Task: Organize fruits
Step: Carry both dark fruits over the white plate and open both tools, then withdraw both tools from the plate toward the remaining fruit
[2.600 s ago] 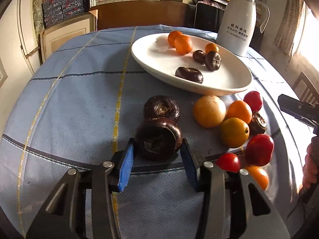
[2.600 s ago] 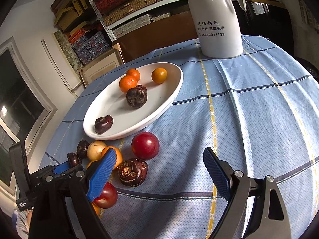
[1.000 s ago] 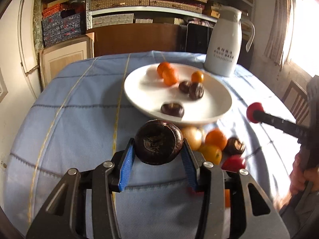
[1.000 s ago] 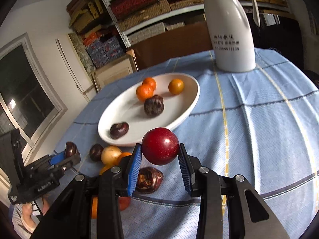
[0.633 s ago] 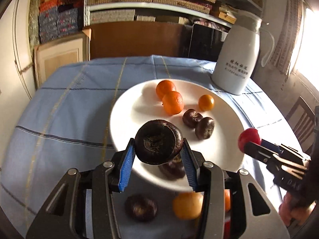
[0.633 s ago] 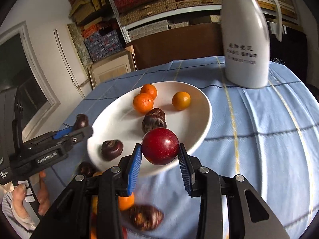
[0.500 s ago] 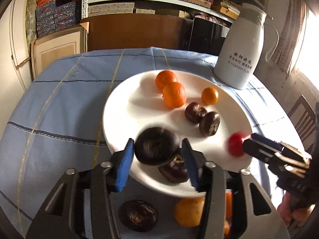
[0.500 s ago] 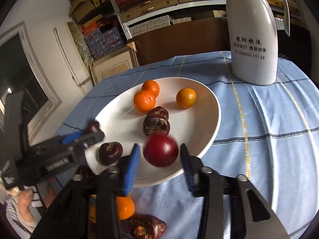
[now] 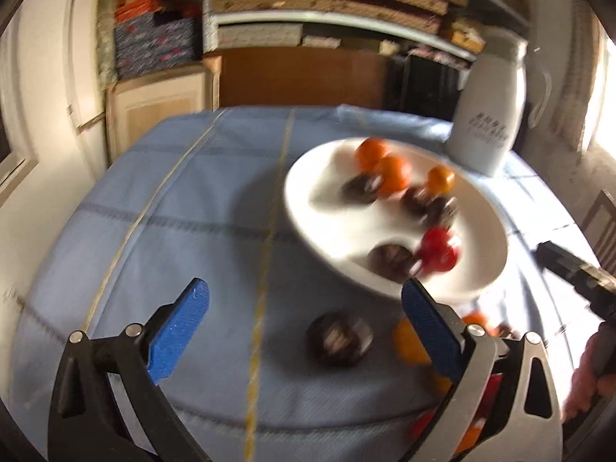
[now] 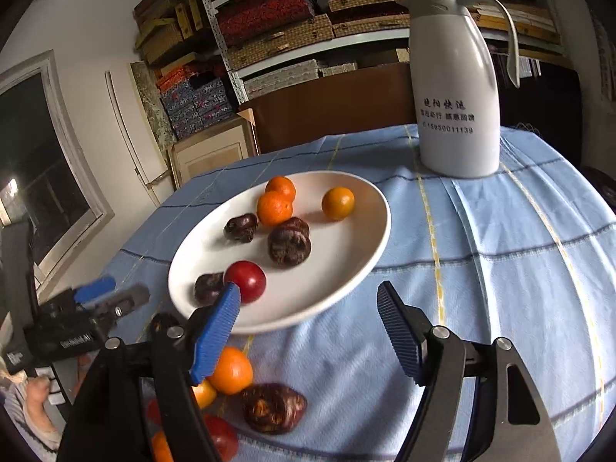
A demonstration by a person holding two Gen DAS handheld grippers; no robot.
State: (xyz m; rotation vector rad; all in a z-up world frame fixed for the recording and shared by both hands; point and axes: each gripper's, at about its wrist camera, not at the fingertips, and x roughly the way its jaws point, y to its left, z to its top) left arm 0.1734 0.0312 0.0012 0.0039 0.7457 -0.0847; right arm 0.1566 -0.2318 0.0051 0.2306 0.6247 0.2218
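Note:
A white plate holds three oranges, several dark brown chestnut-like fruits and a red fruit near its front rim. One dark fruit lies beside the oranges. My right gripper hovers at the plate's near edge, jaws opening, with nothing between them. My left gripper is over the blue cloth left of the plate, jaws opening wide and empty; this view is blurred. On the cloth lie another dark fruit, an orange and a further dark fruit.
A white jug stands behind the plate on the round table's blue checked cloth. More red and orange fruits lie near the front edge. A person's hand holds the left gripper. Shelves with boxes stand behind.
Both grippers opened. The dark fruit left my left gripper and the red fruit left my right; both now lie on the plate. Both grippers drew back from it.

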